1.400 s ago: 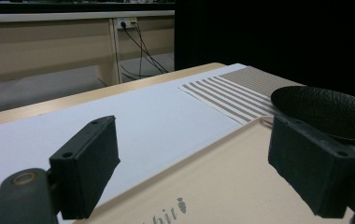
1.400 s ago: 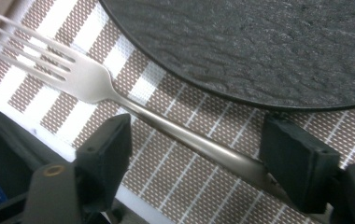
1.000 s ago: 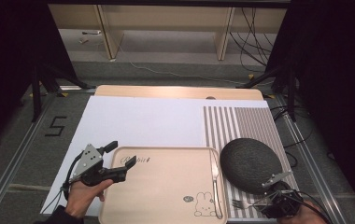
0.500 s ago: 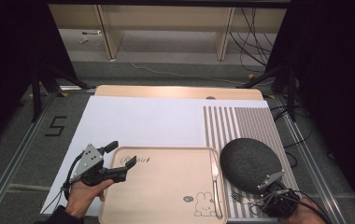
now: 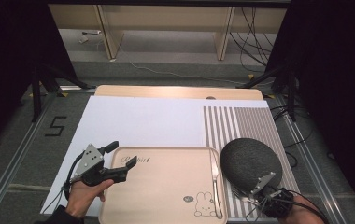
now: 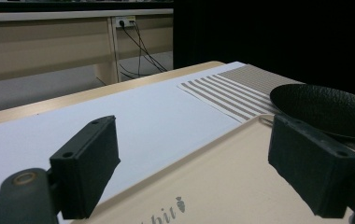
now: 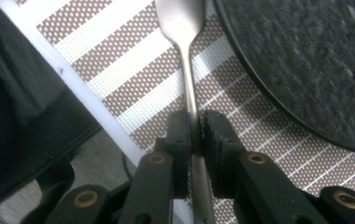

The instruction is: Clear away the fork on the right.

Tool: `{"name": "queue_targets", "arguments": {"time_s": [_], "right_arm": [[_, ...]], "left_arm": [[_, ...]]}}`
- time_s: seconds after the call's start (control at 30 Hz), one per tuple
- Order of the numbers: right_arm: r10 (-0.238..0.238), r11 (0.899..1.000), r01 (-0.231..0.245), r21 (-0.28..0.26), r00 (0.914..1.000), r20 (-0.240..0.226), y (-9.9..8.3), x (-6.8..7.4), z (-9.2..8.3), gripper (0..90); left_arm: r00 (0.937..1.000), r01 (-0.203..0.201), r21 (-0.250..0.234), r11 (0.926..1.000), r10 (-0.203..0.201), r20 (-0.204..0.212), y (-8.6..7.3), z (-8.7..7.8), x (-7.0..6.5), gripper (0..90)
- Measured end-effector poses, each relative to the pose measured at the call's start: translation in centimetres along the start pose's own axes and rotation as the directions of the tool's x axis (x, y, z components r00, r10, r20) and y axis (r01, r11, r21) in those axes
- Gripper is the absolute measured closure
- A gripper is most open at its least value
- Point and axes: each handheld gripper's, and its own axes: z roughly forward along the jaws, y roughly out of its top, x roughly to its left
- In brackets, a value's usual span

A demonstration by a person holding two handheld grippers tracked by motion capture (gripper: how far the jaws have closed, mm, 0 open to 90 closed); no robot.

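Closing in the past instant, the right gripper [image 7: 194, 128] had clamped the slim silver metal fork [image 7: 187, 70] by its handle, over the striped woven placemat [image 7: 133, 79], beside the dark round speckled plate [image 5: 252, 163]; lifting seemed next. Fork tines were cut off. Left gripper [image 6: 194, 163] hung agape over the beige plastic tray [image 5: 166, 186].

High view overhead, claw views close, low, sharing dark plate [image 5: 250, 163]
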Motion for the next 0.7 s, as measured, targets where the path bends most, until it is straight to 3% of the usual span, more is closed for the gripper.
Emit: {"name": "queue_targets", "arguments": {"time_s": [0.1,0.37,0.7], "right_arm": [[-0.040,0.999,0.039,0.015,0.9992,0.009,0.2,0.2,0.0,83.1],[-0.058,0.998,0.058,0.011,0.9982,-0.012,0.3,0.5,-0.1,84.2],[-0.093,0.993,0.088,-0.084,0.9945,-0.048,1.1,1.3,-1.3,84.4]], "left_arm": [[1.0000,-0.002,0.001,1.0000,0.002,-0.003,0.0,0.0,0.0,15.9],[1.0000,-0.003,0.002,1.0000,0.003,-0.002,0.0,0.0,0.0,15.9],[1.0000,-0.003,0.003,1.0000,0.003,-0.003,0.0,0.0,0.0,15.9]]}}
